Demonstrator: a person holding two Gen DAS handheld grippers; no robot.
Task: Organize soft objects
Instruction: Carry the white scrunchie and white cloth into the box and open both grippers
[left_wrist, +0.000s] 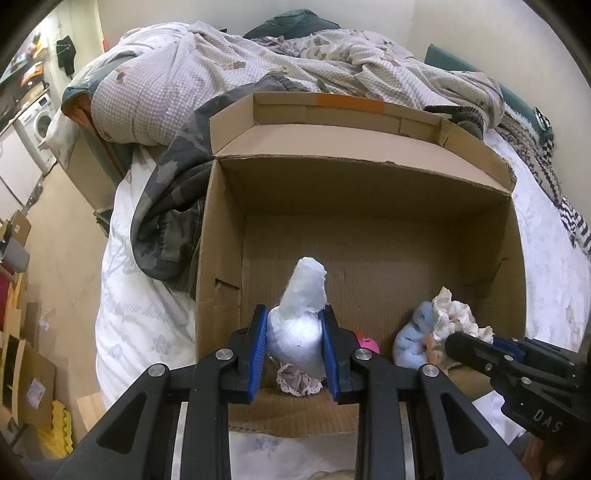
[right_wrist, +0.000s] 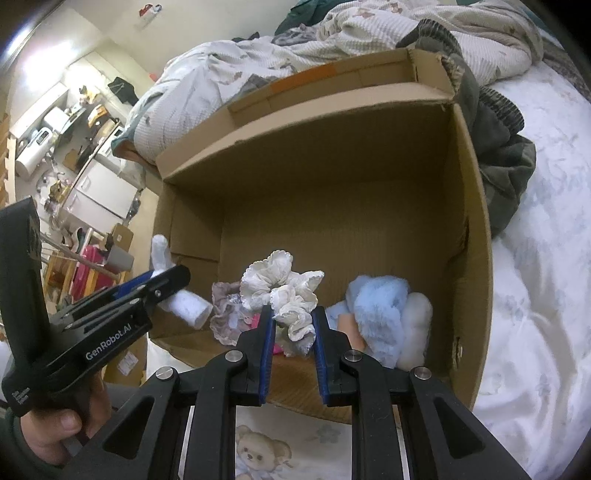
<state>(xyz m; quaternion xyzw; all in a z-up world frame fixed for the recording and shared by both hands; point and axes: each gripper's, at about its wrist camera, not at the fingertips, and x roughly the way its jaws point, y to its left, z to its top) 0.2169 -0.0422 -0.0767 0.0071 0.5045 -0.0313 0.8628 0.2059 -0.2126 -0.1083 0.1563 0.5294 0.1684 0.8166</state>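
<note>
Home bedroom: rumpled bed (left_wrist: 258, 66), washing machine (left_wrist: 38, 122).

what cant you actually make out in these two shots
- Pink item: left wrist view, mostly hidden behind the left tongs and white sock; identity unclear.
- Peach piece: right wrist view, covered by the blue fluffy item.
- Cardboard box near wall: blocked by both tongs.
- Right tongs on white scrunchie: contact looks likely, firmness unclear.

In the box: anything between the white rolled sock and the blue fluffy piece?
Yes: right wrist view shows a lilac frilly cloth and the white ruffled cloth in the right tongs, between the white sock and blue fluffy piece.
</note>
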